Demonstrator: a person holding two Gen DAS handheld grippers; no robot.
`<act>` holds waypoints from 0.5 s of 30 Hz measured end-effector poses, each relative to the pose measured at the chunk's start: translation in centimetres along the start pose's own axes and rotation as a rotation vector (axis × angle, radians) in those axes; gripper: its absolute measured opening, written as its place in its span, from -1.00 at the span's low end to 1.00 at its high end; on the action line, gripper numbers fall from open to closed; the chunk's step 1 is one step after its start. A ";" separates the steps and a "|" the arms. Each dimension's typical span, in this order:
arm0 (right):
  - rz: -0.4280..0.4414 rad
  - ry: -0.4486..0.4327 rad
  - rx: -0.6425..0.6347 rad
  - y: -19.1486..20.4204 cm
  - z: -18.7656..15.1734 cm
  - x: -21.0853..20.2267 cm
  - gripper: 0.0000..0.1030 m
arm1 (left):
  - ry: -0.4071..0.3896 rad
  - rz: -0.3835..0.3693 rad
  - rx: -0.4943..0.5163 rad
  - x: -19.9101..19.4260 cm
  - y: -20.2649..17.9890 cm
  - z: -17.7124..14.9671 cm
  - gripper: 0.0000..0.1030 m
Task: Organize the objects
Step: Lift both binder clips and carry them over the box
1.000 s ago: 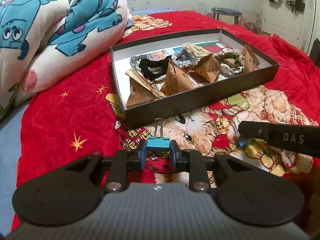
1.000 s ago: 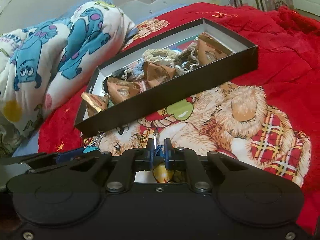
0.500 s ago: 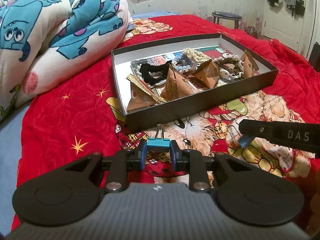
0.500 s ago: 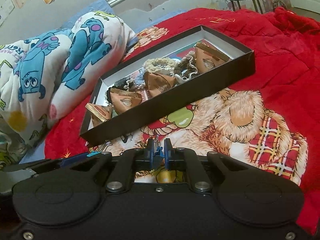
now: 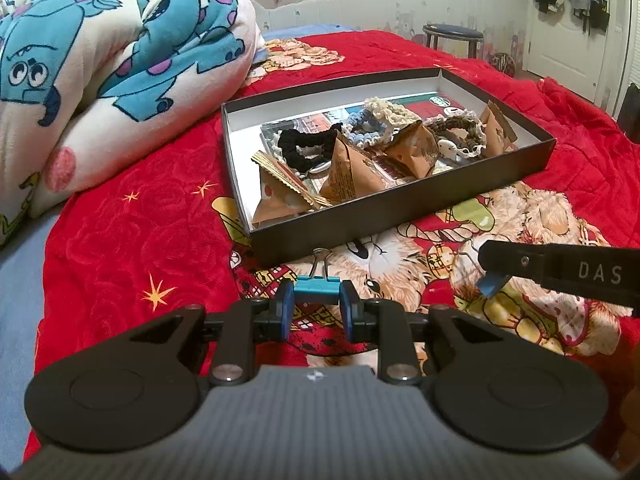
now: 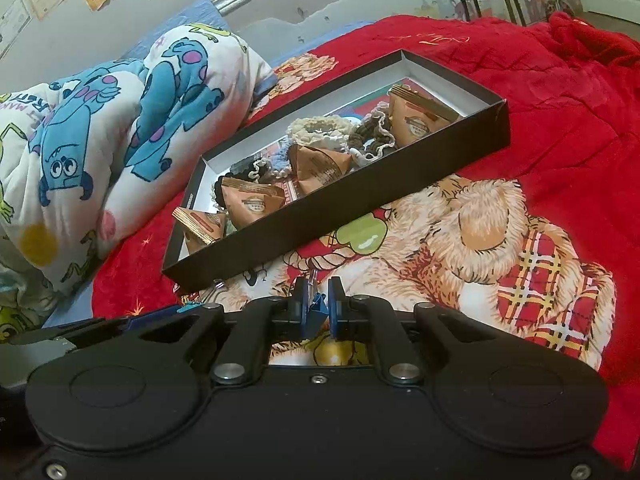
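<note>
A black shallow box (image 5: 400,208) lies on the red bed cover and holds brown triangular packets (image 5: 352,172), crocheted scrunchies (image 5: 308,148) and cards. My left gripper (image 5: 316,312) is shut on a light blue binder clip (image 5: 317,285), held above the cover just in front of the box's near wall. My right gripper (image 6: 318,312) is shut on a dark blue binder clip (image 6: 316,308); its fingers also show in the left wrist view (image 5: 560,272), to the right of the left gripper. The box shows in the right wrist view (image 6: 360,208) ahead and to the left.
A rolled monster-print blanket (image 5: 100,80) lies left of the box. The red cover with a bear print (image 6: 480,240) spreads to the right. A stool (image 5: 452,36) and a door (image 5: 568,20) stand beyond the bed.
Both grippers have risen and drawn back a little from the box, each still holding its binder clip. The box and its contents have not moved.
</note>
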State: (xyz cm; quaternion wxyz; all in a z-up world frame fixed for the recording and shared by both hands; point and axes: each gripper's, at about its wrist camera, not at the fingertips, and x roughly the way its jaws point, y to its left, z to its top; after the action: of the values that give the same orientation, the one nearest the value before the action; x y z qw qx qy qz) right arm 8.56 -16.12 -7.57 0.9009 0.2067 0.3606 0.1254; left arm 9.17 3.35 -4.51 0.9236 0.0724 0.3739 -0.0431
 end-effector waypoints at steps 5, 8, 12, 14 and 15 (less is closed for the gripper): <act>0.002 -0.002 -0.005 0.0 -0.1 0.0 -0.80 | -0.005 0.003 0.001 0.0 0.0 0.0 -0.45; -0.002 0.002 -0.003 -0.1 -0.1 0.0 -0.80 | -0.010 0.003 -0.003 -0.1 0.1 0.0 -0.44; -0.007 0.001 -0.002 -0.1 -0.1 0.0 -0.80 | -0.013 0.001 -0.004 -0.2 0.1 0.1 -0.44; -0.005 0.002 -0.004 -0.1 -0.1 -0.1 -0.80 | -0.015 0.000 -0.005 -0.2 0.1 0.1 -0.44; -0.009 0.004 -0.008 -0.1 -0.2 -0.2 -0.80 | -0.014 0.001 -0.004 -0.3 0.1 0.1 -0.44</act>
State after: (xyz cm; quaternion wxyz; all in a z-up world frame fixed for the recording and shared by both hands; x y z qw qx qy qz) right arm 8.31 -16.26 -7.66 0.9015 0.2012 0.3628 0.1232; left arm 9.06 3.41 -4.25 0.9263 0.0703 0.3676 -0.0423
